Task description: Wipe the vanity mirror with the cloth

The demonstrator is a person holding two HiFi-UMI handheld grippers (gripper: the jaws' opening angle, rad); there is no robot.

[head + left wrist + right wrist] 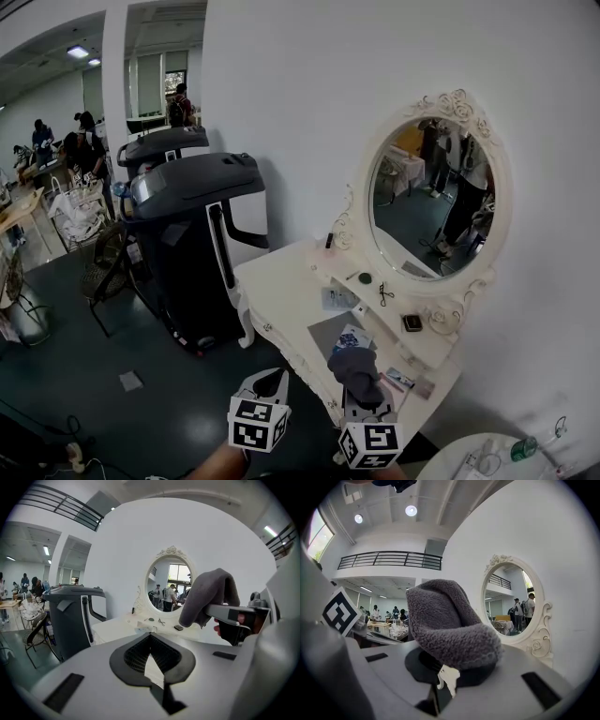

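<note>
The right gripper [445, 665] pinches the grey cloth [451, 623] below and in front of the vanity mirror [433, 197], apart from its glass. The left gripper [150, 637], jaws pressed together on nothing, hangs lower left of the mirror. We note, by size, the white dressing table [281, 291] under the mirror, then the small black item [412, 322] at the mirror's foot.

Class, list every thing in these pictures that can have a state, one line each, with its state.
left claw: shut, empty.
right claw: shut on the cloth.
cloth: bunched, held up, clear of the mirror.
vanity mirror: upright, not yet touched by the cloth.
</note>
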